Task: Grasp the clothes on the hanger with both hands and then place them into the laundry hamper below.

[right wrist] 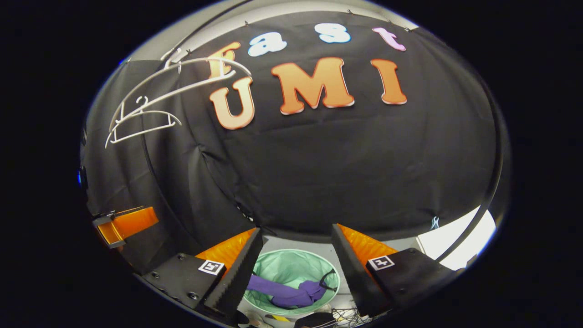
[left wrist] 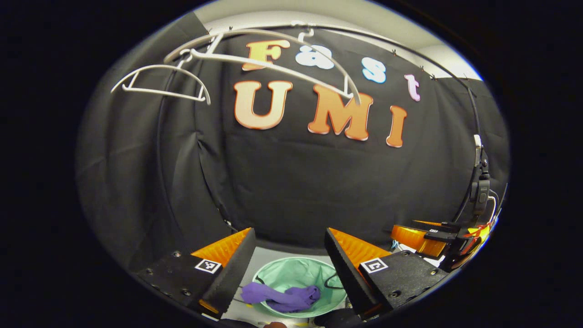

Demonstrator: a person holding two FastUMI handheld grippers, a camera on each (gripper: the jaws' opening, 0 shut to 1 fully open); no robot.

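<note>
Purple cloth first: the clothes (left wrist: 282, 296) lie crumpled inside the mint-green laundry hamper (left wrist: 298, 273), straight below and just ahead of both tools. In the left gripper view the left gripper (left wrist: 289, 269) hangs over the hamper with its fingers spread wide and nothing between them. Same story in the right gripper view, where the right gripper (right wrist: 296, 269) is parted and empty, the garment (right wrist: 287, 291) sitting in the hamper (right wrist: 291, 269) between its fingers. The garment's long axis runs across both views, left to right, draped low along the hamper's near side. Neither hand looks clearly nearer; both sit above the rim, side by side. Each gripper appears in the other's view, off to the side. Farther up, white hangers (left wrist: 161, 82) dangle bare from the curved rail (left wrist: 410, 50), tilted at odd angles. By my reading the drop is done, and any coming move is simply up and away.
</note>
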